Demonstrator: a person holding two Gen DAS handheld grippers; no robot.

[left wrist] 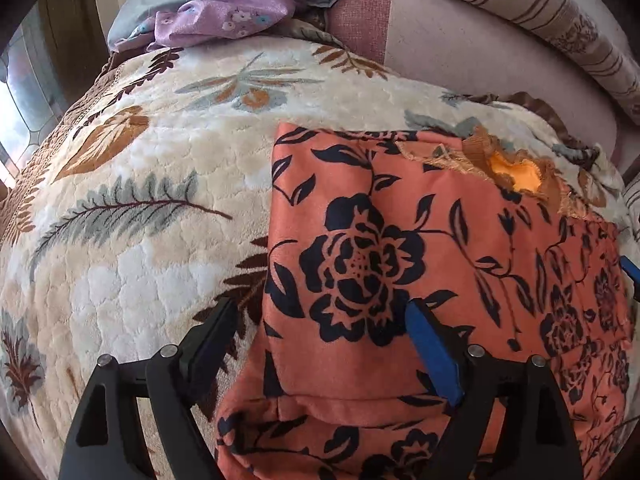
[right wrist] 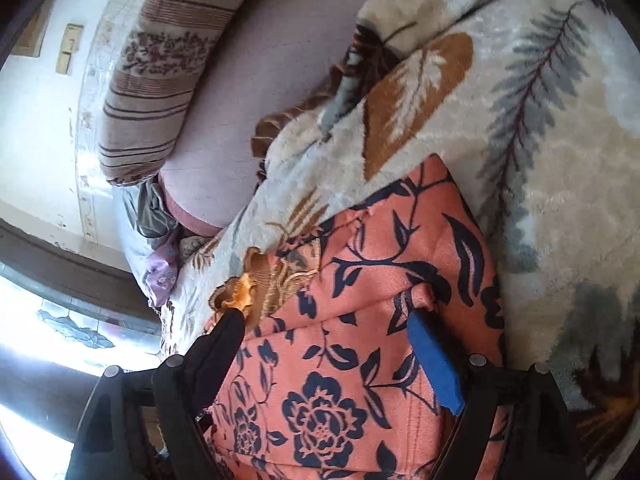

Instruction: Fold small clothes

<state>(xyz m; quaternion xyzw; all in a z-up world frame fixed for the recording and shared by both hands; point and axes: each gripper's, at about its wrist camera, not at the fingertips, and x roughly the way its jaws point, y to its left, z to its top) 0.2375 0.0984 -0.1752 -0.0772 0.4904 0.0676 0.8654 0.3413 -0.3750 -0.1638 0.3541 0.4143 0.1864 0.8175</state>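
While both spread wide, left gripper (left wrist: pixel 320 320) and right gripper (right wrist: pixel 326 326) straddle the orange garment (left wrist: pixel 400 220).

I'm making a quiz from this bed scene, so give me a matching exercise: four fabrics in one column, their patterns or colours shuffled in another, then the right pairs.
Things:
1. garment
2. fleece blanket
3. bolster pillow
4. crumpled cloth

Descriptions:
A. lilac with small flowers
B. cream with brown and grey leaves
C. orange with dark navy roses
D. beige with brown stripes

Pairs: 1-C, 2-B, 3-D, 4-A
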